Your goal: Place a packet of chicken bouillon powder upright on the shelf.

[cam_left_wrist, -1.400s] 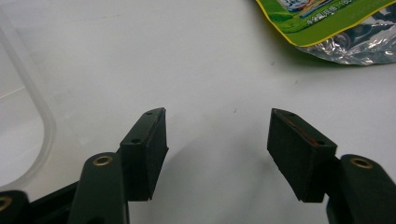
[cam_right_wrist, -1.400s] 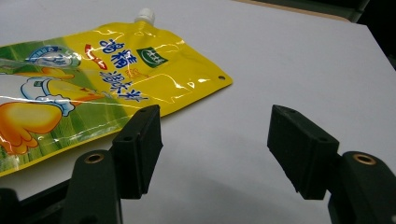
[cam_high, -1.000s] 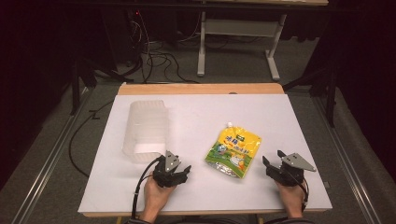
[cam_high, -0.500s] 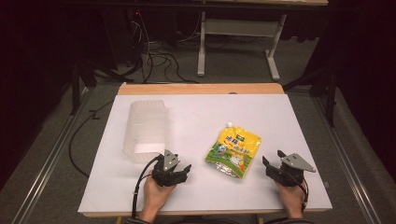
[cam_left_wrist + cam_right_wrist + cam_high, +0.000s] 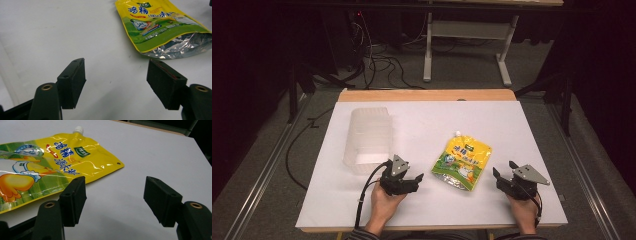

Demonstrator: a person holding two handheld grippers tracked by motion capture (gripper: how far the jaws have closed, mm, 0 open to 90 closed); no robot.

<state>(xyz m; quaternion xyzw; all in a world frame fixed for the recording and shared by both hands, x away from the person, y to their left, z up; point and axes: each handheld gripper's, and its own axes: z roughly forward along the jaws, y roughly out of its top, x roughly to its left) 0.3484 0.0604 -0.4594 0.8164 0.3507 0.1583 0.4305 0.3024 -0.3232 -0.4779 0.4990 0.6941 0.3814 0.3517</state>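
Yellow pouch (image 5: 462,162) lies flat on the white tabletop (image 5: 512,130), between both grippers. Left gripper (image 5: 411,181) jaws have just been opening, wide and empty. Right gripper (image 5: 504,175) jaws gape empty too.

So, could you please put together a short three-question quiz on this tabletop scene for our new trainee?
1. True or false: the yellow pouch is clamped by the left hand-held gripper.
2. What lies between the two hand-held grippers on the white table?
A. a mug
B. the yellow pouch
C. a towel
3. Which end of the pouch carries the white cap, the end nearer the person or the farther end?

Key:
1. False; its jaws stand open with nothing between them, as do those of the right hand-held gripper.
2. B.
3. The farther end.

The clear plastic container lies apart, at the left.
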